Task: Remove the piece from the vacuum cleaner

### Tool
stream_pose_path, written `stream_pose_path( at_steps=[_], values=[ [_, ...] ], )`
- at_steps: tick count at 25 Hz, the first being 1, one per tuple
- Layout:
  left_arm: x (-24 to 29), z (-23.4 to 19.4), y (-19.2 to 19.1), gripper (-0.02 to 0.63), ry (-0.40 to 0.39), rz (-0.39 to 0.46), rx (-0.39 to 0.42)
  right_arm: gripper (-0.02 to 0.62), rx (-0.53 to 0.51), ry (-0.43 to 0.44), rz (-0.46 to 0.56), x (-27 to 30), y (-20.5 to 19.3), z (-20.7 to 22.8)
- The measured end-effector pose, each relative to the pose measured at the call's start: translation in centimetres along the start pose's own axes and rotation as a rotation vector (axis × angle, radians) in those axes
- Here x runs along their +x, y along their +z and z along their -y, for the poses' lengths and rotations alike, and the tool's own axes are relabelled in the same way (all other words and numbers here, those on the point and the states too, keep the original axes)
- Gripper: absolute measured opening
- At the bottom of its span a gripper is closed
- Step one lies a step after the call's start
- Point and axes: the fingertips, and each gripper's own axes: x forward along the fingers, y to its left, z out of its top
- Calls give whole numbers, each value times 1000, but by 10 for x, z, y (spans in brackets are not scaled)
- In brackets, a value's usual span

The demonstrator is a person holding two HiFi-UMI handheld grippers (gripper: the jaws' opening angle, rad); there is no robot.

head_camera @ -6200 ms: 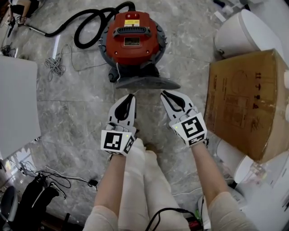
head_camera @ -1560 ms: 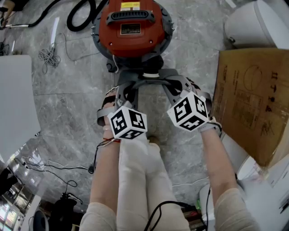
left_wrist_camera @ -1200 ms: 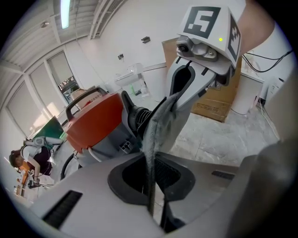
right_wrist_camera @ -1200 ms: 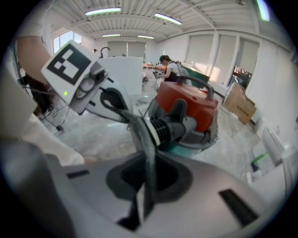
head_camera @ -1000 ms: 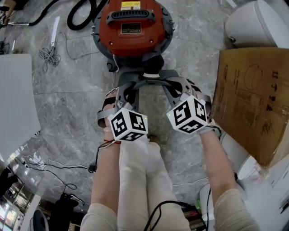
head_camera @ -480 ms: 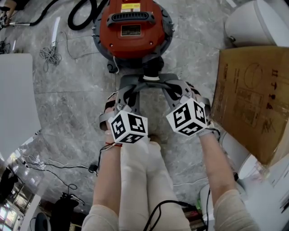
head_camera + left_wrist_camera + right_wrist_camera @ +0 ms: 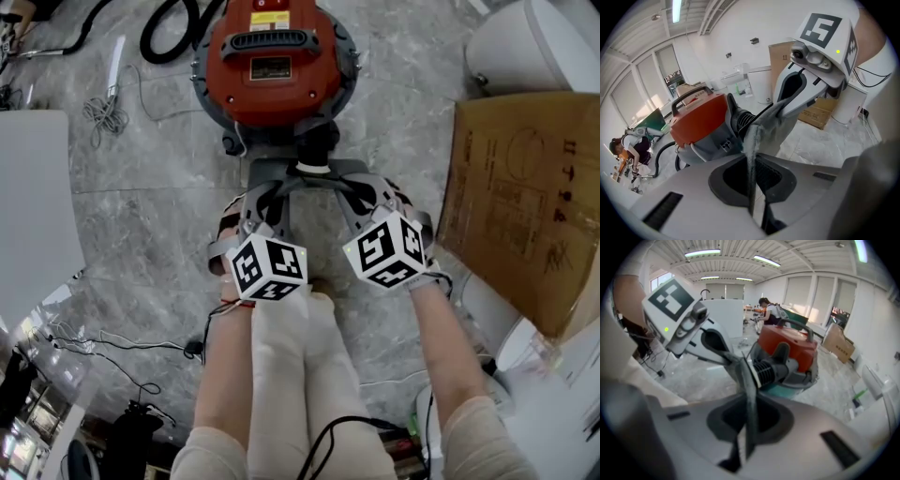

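Left gripper [image 7: 262, 202] and right gripper [image 7: 362, 198] both clamp the grey floor nozzle [image 7: 268, 171]. It sits just before the red vacuum cleaner [image 7: 272, 66].

L gripper [image 7: 260, 204] & R gripper [image 7: 364, 199]: side by side, both angled fwd/down, arms extended; jaws of each pinched on grey piece [image 7: 272, 172] edge

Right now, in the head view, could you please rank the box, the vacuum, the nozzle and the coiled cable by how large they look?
1. box, even though the frame edge cuts it off
2. vacuum, with its top out of frame
3. nozzle
4. cable
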Motion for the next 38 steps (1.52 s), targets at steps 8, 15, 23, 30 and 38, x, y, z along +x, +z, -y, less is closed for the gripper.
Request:
stream_pose_path(
  at_steps=[8,15,23,30,38],
  values=[
    [7,8,-8,32,-18,13,-44,22,30,-7,5,4,-5,-2],
    [-12,4,1,32,3,31,-78,21,37,-12,15,-5,-2,-10],
    [7,16,-13,32,-19,17,-89,21,54,-10,1,6,-13,-11],
    [11,20,-18,32,-42,14,-162,21,85,-3,-5,10,-16,-13],
    [7,39,-49,32,-64,-25,-228,21,82,40,-41,20,-33,-38]
  ],
)
